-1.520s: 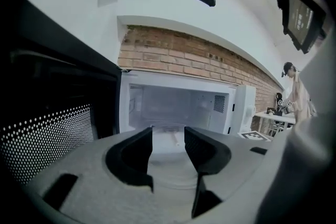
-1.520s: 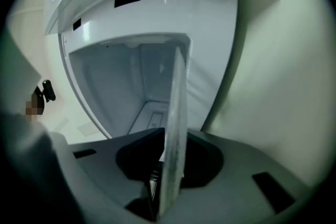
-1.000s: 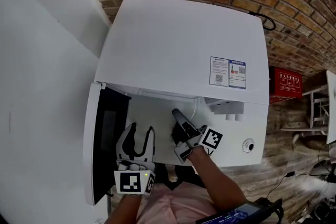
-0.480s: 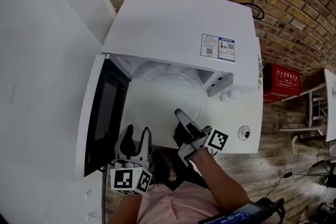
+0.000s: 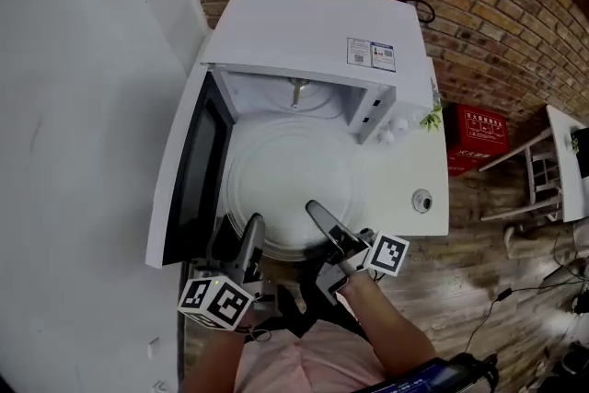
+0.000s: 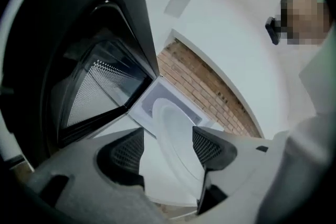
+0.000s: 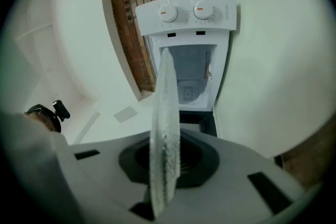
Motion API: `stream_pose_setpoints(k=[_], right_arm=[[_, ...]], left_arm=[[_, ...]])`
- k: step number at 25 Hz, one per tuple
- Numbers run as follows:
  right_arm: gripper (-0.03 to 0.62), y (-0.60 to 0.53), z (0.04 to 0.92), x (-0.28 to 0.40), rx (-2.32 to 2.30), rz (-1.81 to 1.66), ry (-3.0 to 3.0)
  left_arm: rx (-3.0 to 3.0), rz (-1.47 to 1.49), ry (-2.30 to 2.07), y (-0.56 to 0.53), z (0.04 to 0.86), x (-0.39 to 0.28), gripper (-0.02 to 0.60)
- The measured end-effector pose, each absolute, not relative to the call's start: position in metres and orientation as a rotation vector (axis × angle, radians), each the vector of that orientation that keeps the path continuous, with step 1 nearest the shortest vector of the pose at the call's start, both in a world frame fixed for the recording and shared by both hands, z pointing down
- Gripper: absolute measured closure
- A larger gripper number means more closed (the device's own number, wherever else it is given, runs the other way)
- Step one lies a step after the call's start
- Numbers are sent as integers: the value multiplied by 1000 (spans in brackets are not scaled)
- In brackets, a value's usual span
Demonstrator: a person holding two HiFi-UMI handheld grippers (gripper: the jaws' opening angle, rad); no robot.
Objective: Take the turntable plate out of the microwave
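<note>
In front of the microwave (image 5: 313, 23), the plate (image 5: 290, 189) hangs level, its far rim at the cavity mouth.
The door (image 5: 189, 170) stands wide open on the left, close beside the plate's left rim, with free room to the right. The right gripper (image 5: 322, 221) is clamped on the near rim and carries it. The left gripper (image 5: 241, 235) has just been opening its jaws, which are now spread wide at the near-left rim with the pads off it.

The head view looks steeply down from above onto the open microwave (image 5: 313, 32). The left gripper view, close in, faces the door (image 6: 79, 60) and the cavity (image 6: 152, 99). The right gripper view looks along the edge-on turntable plate (image 7: 165, 128) into that same cavity.
</note>
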State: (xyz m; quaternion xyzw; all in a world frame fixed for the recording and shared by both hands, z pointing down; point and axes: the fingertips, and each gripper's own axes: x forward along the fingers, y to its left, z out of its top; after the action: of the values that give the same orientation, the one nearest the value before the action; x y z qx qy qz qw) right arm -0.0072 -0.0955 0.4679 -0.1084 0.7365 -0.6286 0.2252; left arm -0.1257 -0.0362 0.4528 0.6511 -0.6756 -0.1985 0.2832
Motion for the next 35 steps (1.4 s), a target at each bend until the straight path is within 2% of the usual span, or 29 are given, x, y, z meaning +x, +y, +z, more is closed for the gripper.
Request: stream_pose_setpoints(k=[5,8,9,12,35], right_arm=[[566,-56,446,1,-267,-1694,2073],[566,-38,434,4,-260,-1666,2119],[566,-34,430,6,-262,-1660,2129],[566,-25,426,15,-284,-1649,2141],[563,-3,419,21,-305,-1606,2195]], left_arm=[[1798,-618,-1743,-21,433,-116,289],[1821,-637,-1722,-13,423,-108,346],[1837,-625,-1726,-10,421,-106,401],[1870,-627,-1717,-1,416,-99,420],[1896,-639,-1714,21,409,-93,426]])
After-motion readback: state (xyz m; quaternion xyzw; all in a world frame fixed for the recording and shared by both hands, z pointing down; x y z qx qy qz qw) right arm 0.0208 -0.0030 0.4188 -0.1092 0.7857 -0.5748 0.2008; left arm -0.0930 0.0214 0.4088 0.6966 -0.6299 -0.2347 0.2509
